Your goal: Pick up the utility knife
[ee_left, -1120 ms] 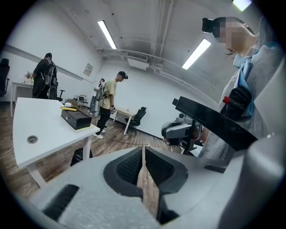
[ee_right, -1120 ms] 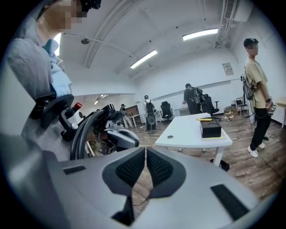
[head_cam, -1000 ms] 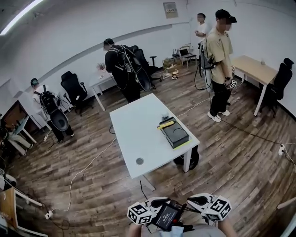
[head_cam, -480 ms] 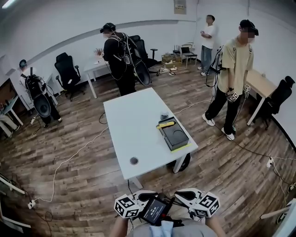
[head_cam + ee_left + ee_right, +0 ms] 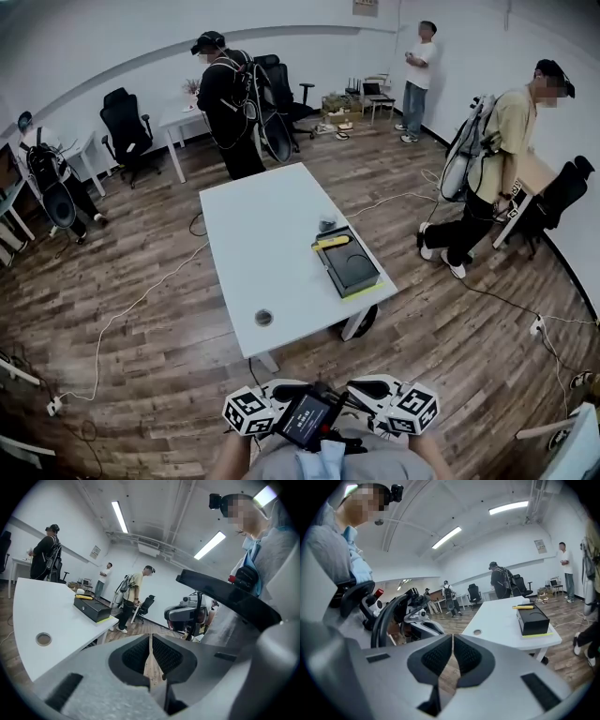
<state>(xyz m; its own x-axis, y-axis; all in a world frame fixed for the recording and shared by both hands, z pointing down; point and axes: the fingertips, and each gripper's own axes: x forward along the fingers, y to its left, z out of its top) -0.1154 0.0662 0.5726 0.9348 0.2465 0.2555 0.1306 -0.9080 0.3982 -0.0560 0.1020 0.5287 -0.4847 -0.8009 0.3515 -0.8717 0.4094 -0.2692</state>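
Yellow utility knife (image 5: 335, 242) lies at the black box's (image 5: 352, 270) far end; our left gripper (image 5: 149, 656) and right gripper (image 5: 453, 656), jaws together, could shove it away.

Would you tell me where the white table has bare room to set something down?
The far end and left side of the table are bare, down to the round grommet. The right edge is crowded: black box, utility knife.

Grey left gripper (image 5: 149, 648) and right gripper (image 5: 452, 648) have black ribbed pads (image 5: 134, 655) lining the jaws; black-and-white marker cubes (image 5: 248, 412) sit behind them.
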